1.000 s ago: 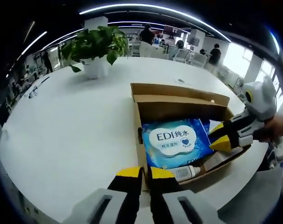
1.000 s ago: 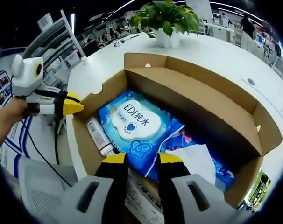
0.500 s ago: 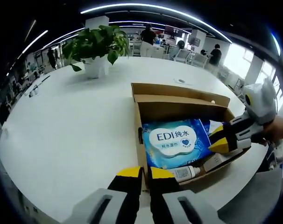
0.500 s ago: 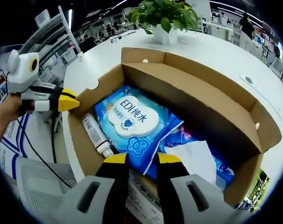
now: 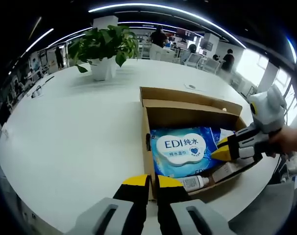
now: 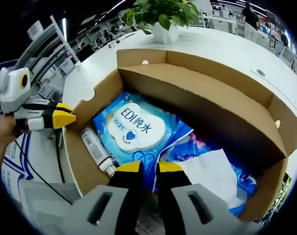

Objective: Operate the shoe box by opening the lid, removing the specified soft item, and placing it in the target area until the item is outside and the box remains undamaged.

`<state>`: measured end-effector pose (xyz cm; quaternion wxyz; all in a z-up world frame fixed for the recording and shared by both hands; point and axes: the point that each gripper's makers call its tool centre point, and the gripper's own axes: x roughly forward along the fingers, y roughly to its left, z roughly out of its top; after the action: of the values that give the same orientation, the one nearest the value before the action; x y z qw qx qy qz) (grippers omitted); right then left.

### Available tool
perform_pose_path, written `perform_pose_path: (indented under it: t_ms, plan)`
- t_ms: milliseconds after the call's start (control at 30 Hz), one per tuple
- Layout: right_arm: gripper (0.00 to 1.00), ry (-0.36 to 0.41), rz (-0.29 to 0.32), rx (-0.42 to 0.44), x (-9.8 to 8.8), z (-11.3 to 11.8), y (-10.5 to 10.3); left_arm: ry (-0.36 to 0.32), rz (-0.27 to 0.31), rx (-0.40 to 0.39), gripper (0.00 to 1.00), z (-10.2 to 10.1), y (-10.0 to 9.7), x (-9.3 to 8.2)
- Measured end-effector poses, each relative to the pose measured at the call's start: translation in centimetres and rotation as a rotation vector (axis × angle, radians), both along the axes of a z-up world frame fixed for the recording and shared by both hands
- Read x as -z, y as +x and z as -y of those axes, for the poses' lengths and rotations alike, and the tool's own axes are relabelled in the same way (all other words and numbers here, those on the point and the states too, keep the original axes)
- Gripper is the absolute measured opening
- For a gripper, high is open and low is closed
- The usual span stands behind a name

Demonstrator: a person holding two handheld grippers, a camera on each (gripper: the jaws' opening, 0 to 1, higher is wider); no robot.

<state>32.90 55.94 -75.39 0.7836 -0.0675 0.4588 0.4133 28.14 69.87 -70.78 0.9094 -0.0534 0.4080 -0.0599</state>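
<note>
White table bears one open shoe box holding one wipes pack.

Potted plant on white table; people, possibly seated, far behind.

Open shoe box on white table (wipes pack inside).

Big open-plan office. A round white table fills most of the left gripper view, with a potted plant in a white pot near its far edge, upper left. Long curved ceiling light strips run across the top. Bright windows on the right, with desks, chairs and a few people standing far back. In the right gripper view, a metal rack stands at upper left.
</note>
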Motion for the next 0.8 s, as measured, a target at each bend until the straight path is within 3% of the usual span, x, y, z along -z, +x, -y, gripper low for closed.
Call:
perform_pose_path:
  t_ms: [567,800]
  plan:
    - [0.00,0.106,0.048,0.097,-3.8,0.7,0.8,0.013,-0.001,0.021,0.05,0.0,0.0,0.0]
    - [0.00,0.123,0.057,0.127,-4.5,2.0,0.8,0.042,-0.020,0.058,0.05,0.2,0.0,-0.1]
